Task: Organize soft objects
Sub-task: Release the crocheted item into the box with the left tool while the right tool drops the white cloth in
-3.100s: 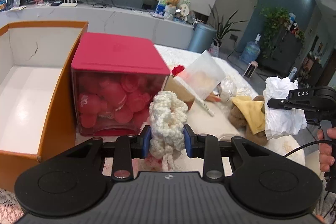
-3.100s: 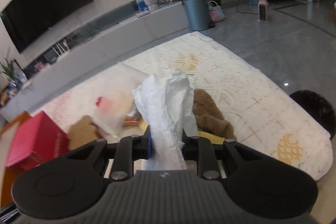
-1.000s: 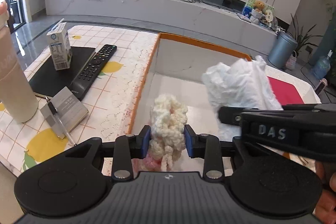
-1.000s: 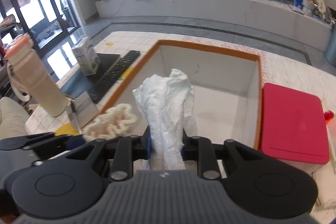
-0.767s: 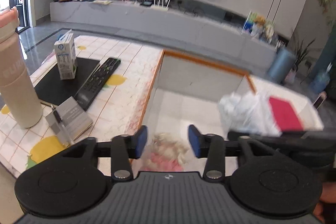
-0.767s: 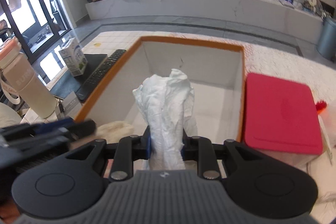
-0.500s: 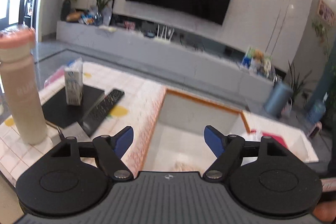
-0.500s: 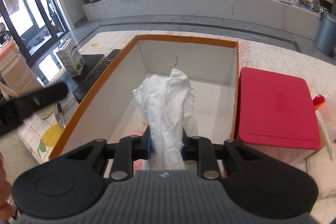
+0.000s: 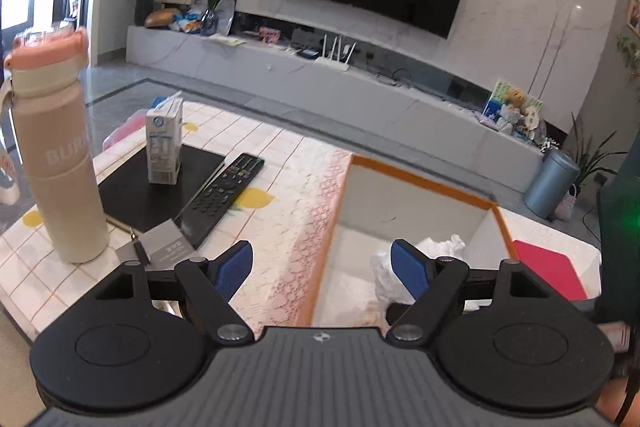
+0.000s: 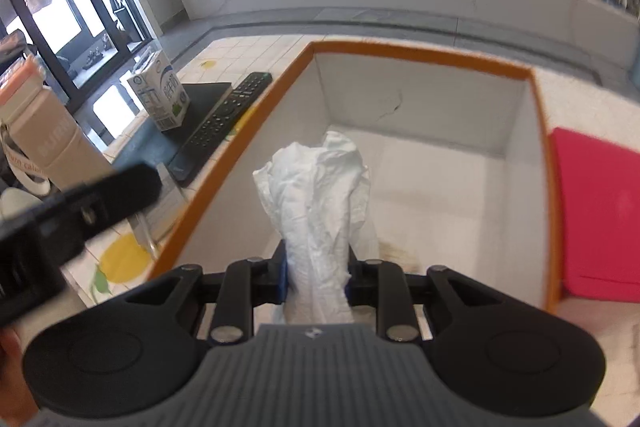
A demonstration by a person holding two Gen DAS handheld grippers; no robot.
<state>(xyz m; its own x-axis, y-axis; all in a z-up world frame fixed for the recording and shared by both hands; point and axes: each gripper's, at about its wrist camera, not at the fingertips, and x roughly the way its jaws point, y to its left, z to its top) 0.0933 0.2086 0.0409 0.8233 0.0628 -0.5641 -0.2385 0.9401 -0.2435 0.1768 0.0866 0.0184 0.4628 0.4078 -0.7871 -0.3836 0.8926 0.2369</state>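
My left gripper (image 9: 322, 269) is open and empty, raised above the near left edge of the orange-rimmed white box (image 9: 420, 181). My right gripper (image 10: 316, 281) is shut on a crumpled white cloth (image 10: 320, 195) and holds it over the inside of the box (image 10: 420, 53). The cloth also shows in the left wrist view (image 9: 440, 247), low in the box. The left gripper body (image 10: 72, 219) crosses the left side of the right wrist view. The crocheted cream item is not in sight.
A red-lidded container (image 10: 596, 215) stands right of the box. Left of the box on the tiled cloth lie a remote (image 9: 224, 191), a milk carton (image 9: 164, 143) on a black pad, a tall beige bottle (image 9: 56, 167) and a grey notebook (image 9: 164, 247).
My left gripper opened and let the crocheted cream item drop into the box, then rose and tilted up. My right gripper moved further over the box, still holding the white cloth.
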